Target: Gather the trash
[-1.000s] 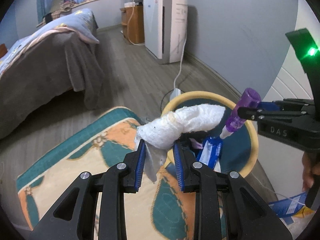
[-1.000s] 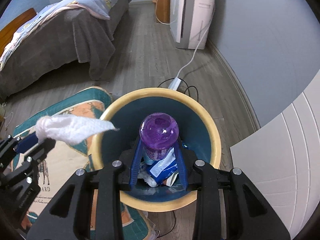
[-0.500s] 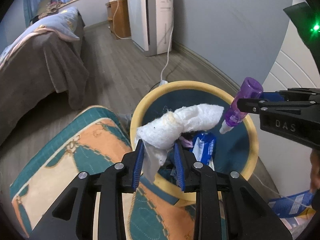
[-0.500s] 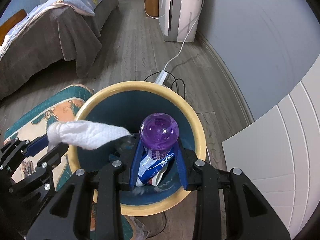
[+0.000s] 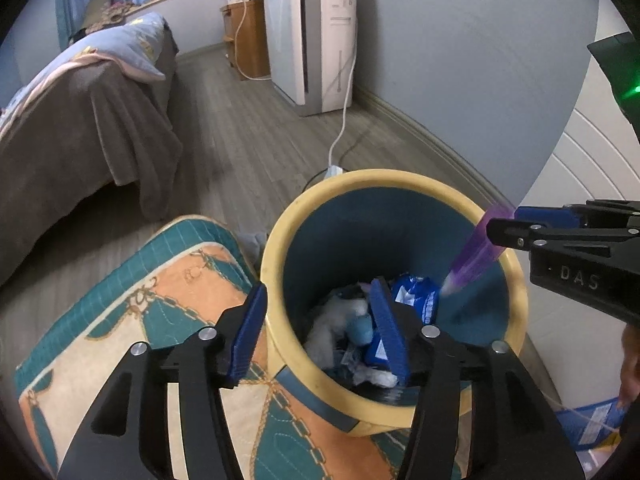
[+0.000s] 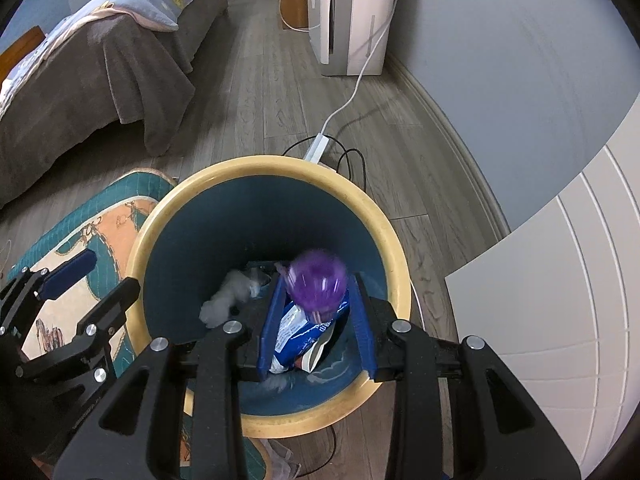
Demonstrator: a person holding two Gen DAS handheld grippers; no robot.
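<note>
A yellow-rimmed bin with a blue inside stands on the floor below both grippers. My left gripper is open and empty over the bin's near rim. The white tissue wad lies blurred inside the bin among blue wrappers. My right gripper is open above the bin. The purple bottle is motion-blurred between its spread fingers, falling free into the bin.
A teal and orange rug lies left of the bin. A bed with a grey blanket is at the far left. A white air purifier, its cable and a power strip sit behind the bin. A white cabinet is right.
Both grippers opened. The tissue wad dropped from the left gripper into the bin. The purple bottle slipped out of the right gripper and is falling into the bin.
</note>
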